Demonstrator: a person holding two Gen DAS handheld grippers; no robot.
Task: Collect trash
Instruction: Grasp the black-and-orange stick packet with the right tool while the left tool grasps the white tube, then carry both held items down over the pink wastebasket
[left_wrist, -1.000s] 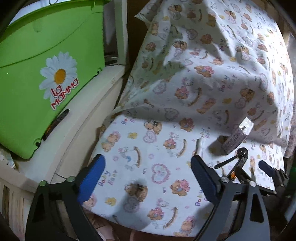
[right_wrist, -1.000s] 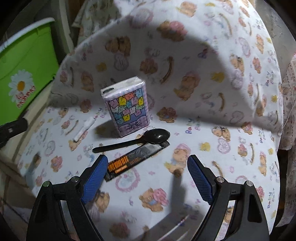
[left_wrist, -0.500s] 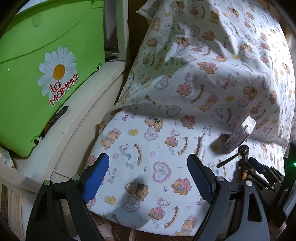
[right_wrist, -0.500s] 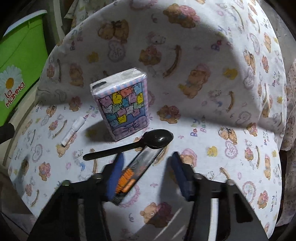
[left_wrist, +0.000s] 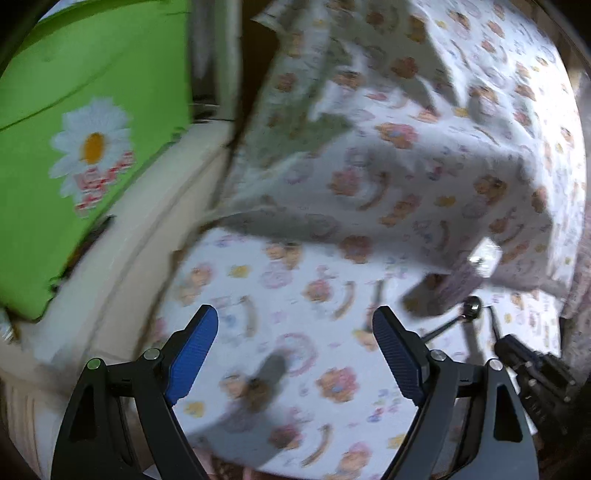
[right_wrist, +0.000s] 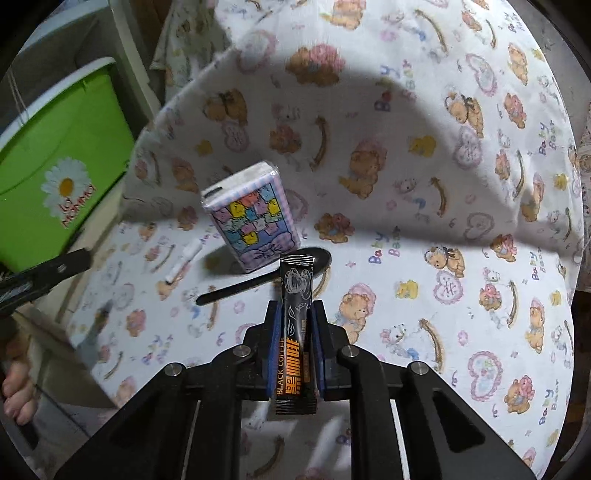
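Note:
My right gripper (right_wrist: 294, 308) is shut on a black coffee sachet (right_wrist: 295, 332) and holds it lifted above the teddy-bear sheet (right_wrist: 424, 206). Just beyond lie a black plastic spoon (right_wrist: 258, 280), a pastel tissue pack (right_wrist: 251, 218) standing on end, and a small white paper roll (right_wrist: 183, 260). My left gripper (left_wrist: 295, 343) is open and empty above the sheet's left part. In its blurred view the spoon (left_wrist: 458, 317) and tissue pack (left_wrist: 465, 273) show at the right, with the right gripper's tip (left_wrist: 532, 365).
A green bin with a daisy logo (left_wrist: 74, 155) stands left of the bed on a cream ledge (left_wrist: 129, 251); it also shows in the right wrist view (right_wrist: 55, 195). The sheet rises into a mound (left_wrist: 424, 110) at the back. Toes (right_wrist: 18, 391) show at the lower left.
My right gripper closed on the coffee sachet and lifted it off the sheet. My left gripper moved slightly; its view is now blurred. Spoon, tissue pack and paper roll stayed put.

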